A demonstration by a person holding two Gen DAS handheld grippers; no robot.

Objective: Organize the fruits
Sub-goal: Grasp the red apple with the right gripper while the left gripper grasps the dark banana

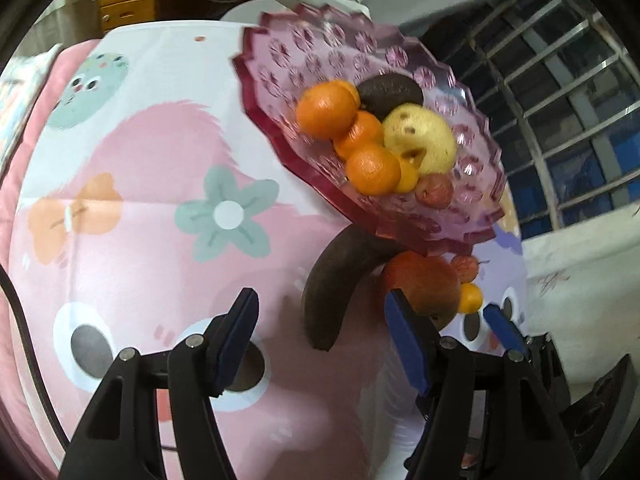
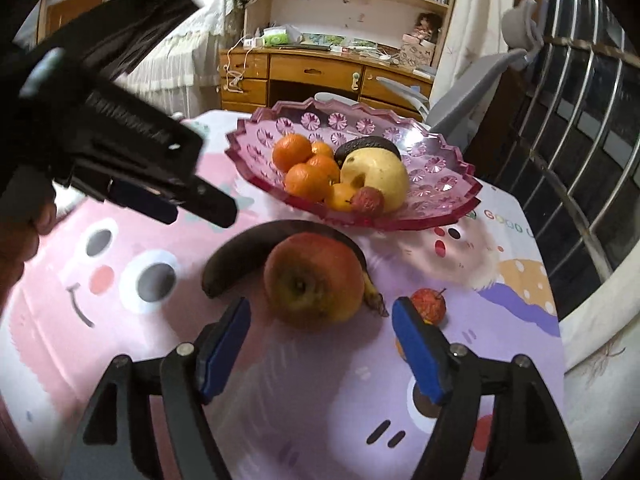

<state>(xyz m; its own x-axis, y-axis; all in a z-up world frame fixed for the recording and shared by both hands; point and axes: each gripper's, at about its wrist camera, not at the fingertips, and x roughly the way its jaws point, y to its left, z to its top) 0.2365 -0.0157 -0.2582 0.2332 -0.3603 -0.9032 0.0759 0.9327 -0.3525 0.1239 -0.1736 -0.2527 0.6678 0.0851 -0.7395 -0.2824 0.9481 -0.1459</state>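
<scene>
A pink faceted bowl (image 2: 360, 218) holds several oranges (image 2: 306, 180), a yellow fruit (image 2: 380, 178), a dark avocado (image 2: 362, 146) and a small red fruit (image 2: 368, 200). On the cloth in front of it lie a blackened banana (image 2: 236, 260), a big red-green apple (image 2: 314, 278), a small red fruit (image 2: 429, 304) and a small orange (image 1: 470, 298). My right gripper (image 2: 322, 354) is open just short of the apple. My left gripper (image 1: 320, 338) is open, hanging over the banana (image 1: 332, 292) with its tip between the fingers, untouched.
The round table wears a pink and lilac cartoon cloth (image 2: 120, 320). A wooden desk with shelves (image 2: 304, 72) and a grey chair (image 2: 472, 92) stand behind it. A barred window (image 2: 580, 140) runs along the right. A hand (image 2: 24, 240) holds the left gripper (image 2: 198, 216).
</scene>
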